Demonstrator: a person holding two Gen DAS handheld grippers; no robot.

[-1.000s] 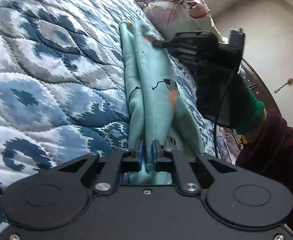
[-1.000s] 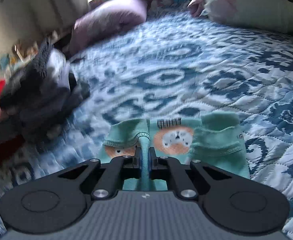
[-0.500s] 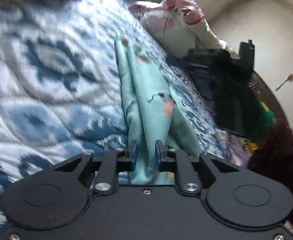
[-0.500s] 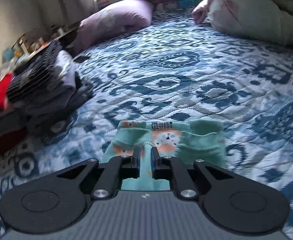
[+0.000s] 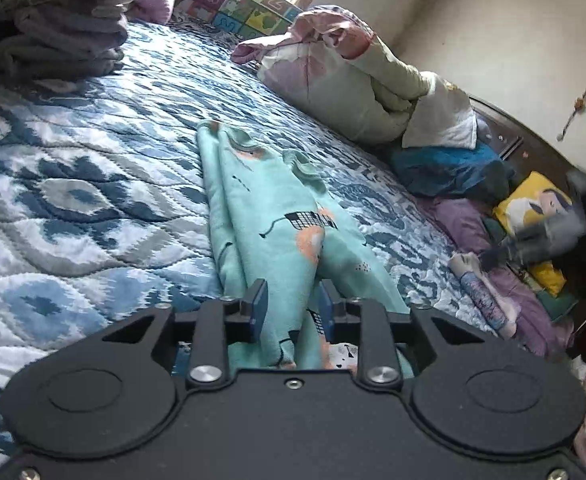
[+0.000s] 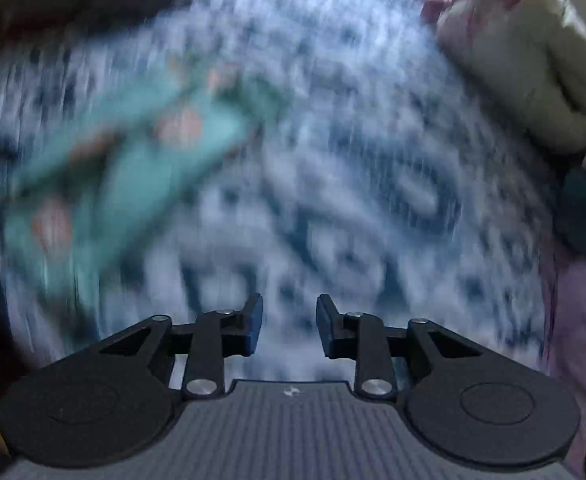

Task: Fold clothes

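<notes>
A teal printed garment [image 5: 269, 216] lies folded lengthwise in a long strip on the blue patterned quilt [image 5: 73, 184]. My left gripper [image 5: 291, 310] is open, its blue pads on either side of the strip's near end, no longer clamping it. My right gripper [image 6: 289, 320] is open and holds nothing, hovering over the quilt [image 6: 353, 184]. In the heavily blurred right wrist view, the teal garment [image 6: 133, 160] lies off to the upper left, apart from the fingers. The right gripper [image 5: 553, 232] shows as a dark blur at the far right of the left wrist view.
A stack of grey folded clothes [image 5: 53, 32] sits at the quilt's far left. A rolled pale duvet [image 5: 353, 76] lies at the back. Blue, purple and yellow items [image 5: 533, 216] crowd the bed's right edge by a dark headboard [image 5: 505, 136].
Both grippers opened and let go of the teal garment. The right gripper swung away to the right, leaving the garment on the quilt; the left pulled back slightly.
</notes>
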